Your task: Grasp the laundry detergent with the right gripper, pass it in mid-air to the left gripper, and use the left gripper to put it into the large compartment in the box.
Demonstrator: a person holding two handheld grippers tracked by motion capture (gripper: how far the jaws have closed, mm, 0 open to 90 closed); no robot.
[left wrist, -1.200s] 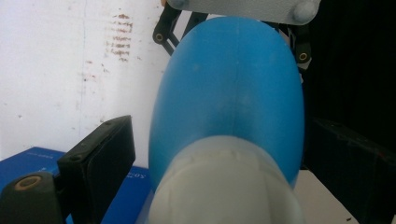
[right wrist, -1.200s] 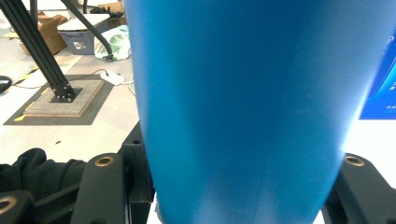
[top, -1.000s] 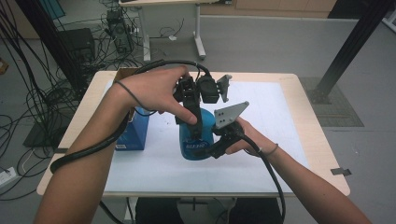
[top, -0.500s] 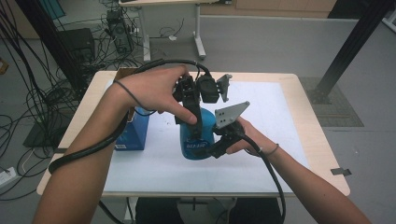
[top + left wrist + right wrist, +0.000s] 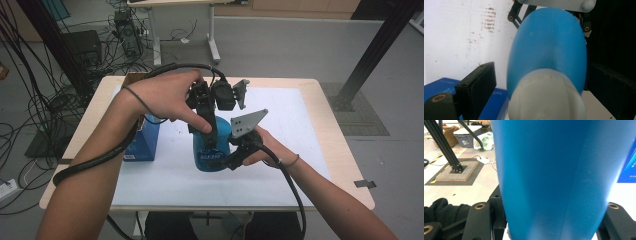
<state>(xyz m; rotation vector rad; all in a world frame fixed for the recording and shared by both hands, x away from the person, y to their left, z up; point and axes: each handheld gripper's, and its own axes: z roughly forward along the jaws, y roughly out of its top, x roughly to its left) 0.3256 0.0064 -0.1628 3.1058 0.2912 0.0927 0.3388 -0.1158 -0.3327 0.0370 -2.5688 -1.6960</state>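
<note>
Upright on the table (image 5: 310, 150), the bottle (image 5: 212, 150) is clamped at its body by the right gripper (image 5: 235, 157), while the left gripper (image 5: 207, 131) from above straddles its white cap (image 5: 546, 97), jaws apart.

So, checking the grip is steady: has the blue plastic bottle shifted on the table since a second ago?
No. The blue plastic bottle stands the same beside the blue cardboard box.

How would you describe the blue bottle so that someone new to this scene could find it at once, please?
Start at the white sheet covering the table. Near its middle stands the blue bottle, upright, with the right gripper shut on its body and the left gripper over its top. Unlike the flat blue box at its left, it is round and has a pale cap.
</note>
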